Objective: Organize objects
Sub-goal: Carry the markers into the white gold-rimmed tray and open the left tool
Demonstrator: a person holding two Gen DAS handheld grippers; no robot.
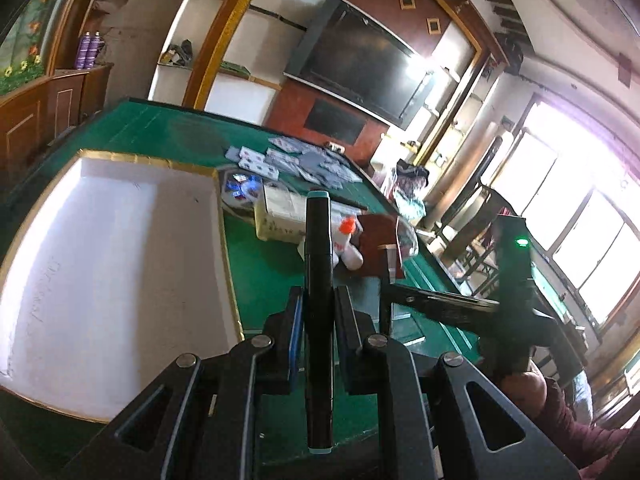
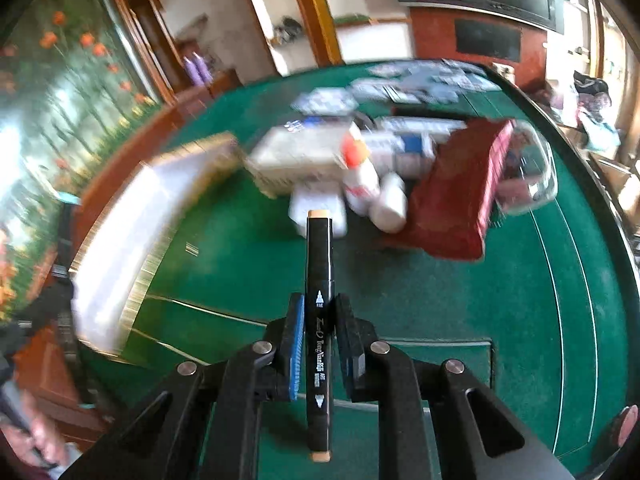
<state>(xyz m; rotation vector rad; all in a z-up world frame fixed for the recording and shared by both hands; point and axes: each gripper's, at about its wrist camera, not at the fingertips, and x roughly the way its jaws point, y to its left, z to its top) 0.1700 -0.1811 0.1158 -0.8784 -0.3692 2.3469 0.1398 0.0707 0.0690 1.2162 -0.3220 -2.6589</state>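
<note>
**A:** Where are the markers?

**B:** One in each pair of tongs. The left tongs point(image 1: 318, 312) are clamped on a black marker with teal end caps point(image 1: 318, 264). It runs straight along the line of the fingers, one cap pointing away toward the clutter, the other back toward the camera.

**A:** And the right?

**B:** The right tongs point(image 2: 319, 320) are closed tight on a black marker with tan end caps point(image 2: 319, 280), white lettering along its barrel. The pads press it from both sides, and it lies the same way, lengthwise between the fingers.

**A:** Are they resting on anything?

**B:** No, both are held up above the green counter point(image 2: 440, 300).

**A:** What is around them?

**B:** To the left, a shallow white tray with a gold rim point(image 1: 120, 256) sits on the counter; the teal-capped marker is just beside its right edge in the left wrist view. Ahead is a heap: a white bottle with an orange cap point(image 2: 360, 176) lying down, a pale box point(image 2: 296, 160), a dark red box point(image 2: 460, 196), and a clear container point(image 2: 532, 176) next to that. Farther back, scattered cards point(image 1: 296, 158) lie flat.

**A:** Is the right view sharp?

**B:** No, the heap is blurred there; only the marker and tongs are crisp.
</note>
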